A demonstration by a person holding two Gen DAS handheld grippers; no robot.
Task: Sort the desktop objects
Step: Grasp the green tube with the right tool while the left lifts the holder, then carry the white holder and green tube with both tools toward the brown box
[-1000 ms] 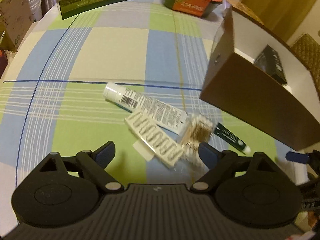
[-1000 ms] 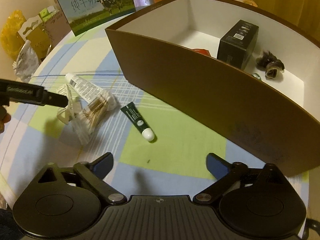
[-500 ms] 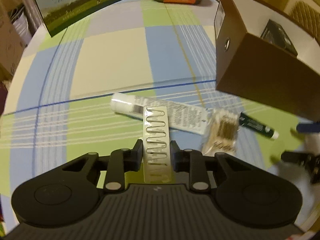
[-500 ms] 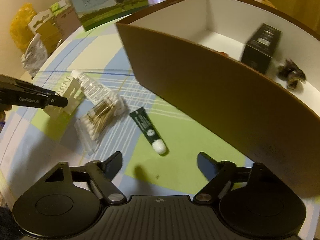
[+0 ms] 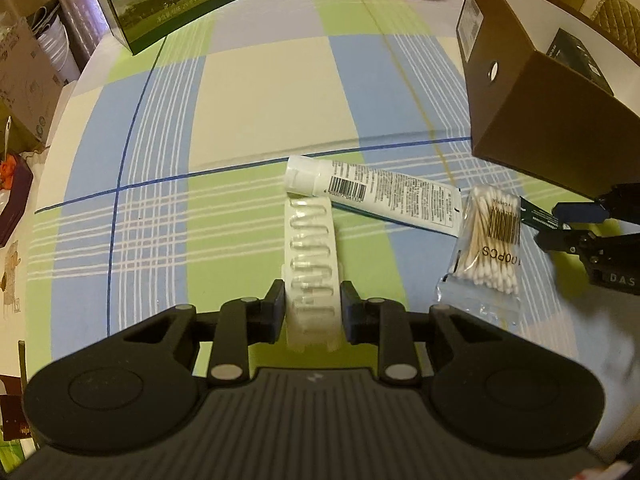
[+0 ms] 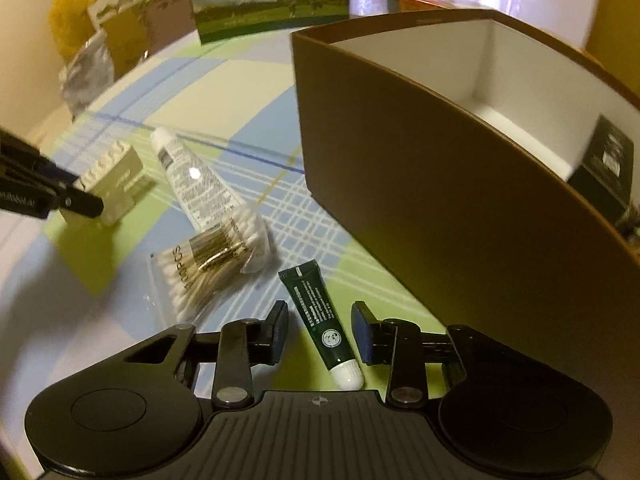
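Left gripper is clamped tight on the blister strip, a long clear plastic thing with ribbed bubbles, pinched at its near end at lower centre of the left view. The far end of the strip pokes up toward the white tube, but I can't tell if they touch.

Right gripper has its jaws closing around the green tube, a small dark squeeze tube with a white cap at the bottom centre of the right view. There's a gap each side, so the pads aren't on it.

Crinkly clear swab bag sits just left of the green tube. The box is smooth brown card outside and white inside, filling the right side. Everything's on a checked cloth of blue, green and cream.
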